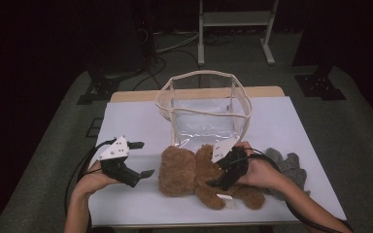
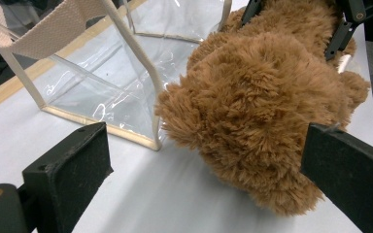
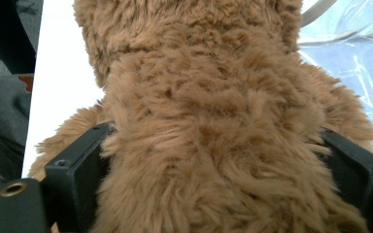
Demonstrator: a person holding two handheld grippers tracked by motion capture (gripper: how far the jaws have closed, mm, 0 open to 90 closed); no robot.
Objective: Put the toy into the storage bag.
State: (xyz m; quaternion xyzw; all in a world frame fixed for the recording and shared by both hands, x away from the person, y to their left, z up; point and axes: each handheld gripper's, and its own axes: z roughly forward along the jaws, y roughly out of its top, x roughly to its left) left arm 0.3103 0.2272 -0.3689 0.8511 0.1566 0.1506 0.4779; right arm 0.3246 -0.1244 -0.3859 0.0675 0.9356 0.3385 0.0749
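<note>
Lying across the lower middle of the high view, a brown teddy bear rests on the white table, its head toward the left of the frame and its legs toward the lower right. The right gripper sits over the bear's body in the lower centre-right of the frame, held by the person's right hand. In the right gripper view the teddy bear fills the space between the two black jaws, which press into the fur on both sides, so this gripper is clamped on the toy.

The left gripper hovers at the lower left of the high view, just beside the bear's head and apart from it. Its jaws stand wide, with nothing between them; in the left gripper view the bear's head lies ahead of them, nearer the jaw at the right edge of the frame.

A clear plastic bag with cream edging stands open and upright in the centre of the high view, just behind the bear. In the left gripper view its corner stands close to the fur at the upper left. A grey plush lies at the right of the high view, beside the right forearm.
</note>
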